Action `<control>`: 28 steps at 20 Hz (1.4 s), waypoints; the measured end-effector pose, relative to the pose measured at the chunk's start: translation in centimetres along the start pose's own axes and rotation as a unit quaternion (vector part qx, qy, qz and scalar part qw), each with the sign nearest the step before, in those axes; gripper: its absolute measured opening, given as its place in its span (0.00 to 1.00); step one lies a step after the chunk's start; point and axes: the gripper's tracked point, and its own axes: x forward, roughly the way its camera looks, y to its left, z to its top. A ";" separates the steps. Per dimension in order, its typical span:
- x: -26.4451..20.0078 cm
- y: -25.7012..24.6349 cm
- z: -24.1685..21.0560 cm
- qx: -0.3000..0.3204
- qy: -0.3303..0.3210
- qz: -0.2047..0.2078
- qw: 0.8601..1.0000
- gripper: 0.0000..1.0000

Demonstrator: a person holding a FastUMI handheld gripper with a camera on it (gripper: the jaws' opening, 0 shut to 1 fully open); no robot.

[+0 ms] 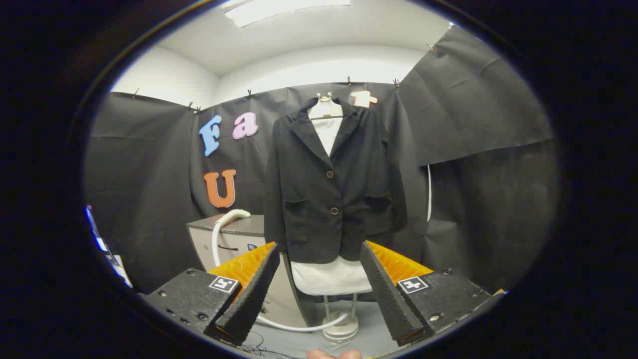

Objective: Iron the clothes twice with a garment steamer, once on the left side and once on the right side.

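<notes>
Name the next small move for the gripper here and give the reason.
Probably swing toward the white hose by the grey cabinet to find the steamer head. The hand-held gripper is open and holds nothing, its fingers spread well short of the black jacket, which hangs buttoned on a hanger over a stand. No ironing can start without the steamer in hand.

My one camera rides the hand-held gripper (319, 294), looking level and forward between its spread fingers at the hanging jacket (331, 184), some way off.
</notes>
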 end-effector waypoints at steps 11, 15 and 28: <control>-0.3 0.2 -0.4 -0.002 0.018 -0.001 1.000 1.00; -0.6 1.0 0.2 -0.007 0.013 -0.002 1.000 1.00; 1.9 7.5 -0.1 -0.002 0.026 0.012 1.000 1.00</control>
